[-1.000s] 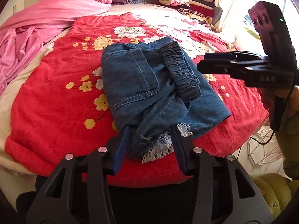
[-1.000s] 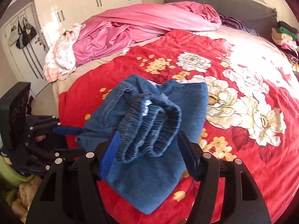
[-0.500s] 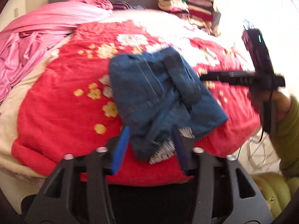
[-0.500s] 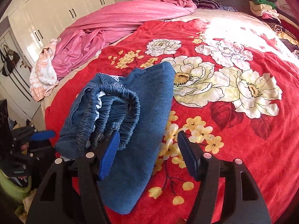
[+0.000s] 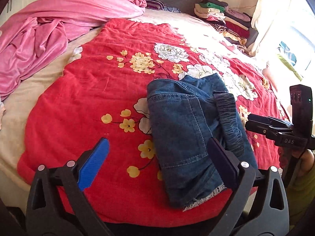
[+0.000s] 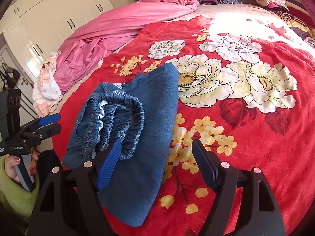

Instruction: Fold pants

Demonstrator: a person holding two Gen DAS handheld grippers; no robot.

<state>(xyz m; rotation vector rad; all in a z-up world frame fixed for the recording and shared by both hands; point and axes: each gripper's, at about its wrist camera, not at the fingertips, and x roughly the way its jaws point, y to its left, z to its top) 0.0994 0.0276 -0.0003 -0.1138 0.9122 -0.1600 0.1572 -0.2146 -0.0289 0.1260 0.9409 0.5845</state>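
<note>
- Since the pants (image 5: 189, 135) already lie as a folded denim bundle at the near edge of the red flowered blanket (image 5: 84, 98), the step in hand looks like letting go and tidying the fold.
- At the bottom of the left wrist view, the left gripper (image 5: 157, 165) stands spread wide; its jaws have just been opening, and only the dark finger on the right overlaps the bundle while the blue one is over bare blanket, so nothing is pinched.
- At the bottom of the right wrist view, the right gripper (image 6: 157, 163) is also spread, its jaws just opened a little more; the blue finger lies at the elastic waistband (image 6: 122, 122) and the dark finger is over the blanket, apart from the denim. It seems to grip nothing.
- To finish well, I would draw both grippers away straight and slowly, so no finger catches the waistband or the lace hem (image 5: 204, 198) and pulls the layers open.
- The waistband stands up as a thick roll on the bundle; pressing it flat first would make a neater fold.
- Farther, in the upper left, a pink sheet (image 5: 59, 23) lies crumpled, and at the upper right a pile of folded clothes (image 5: 222, 17) waits by the headboard.
</note>
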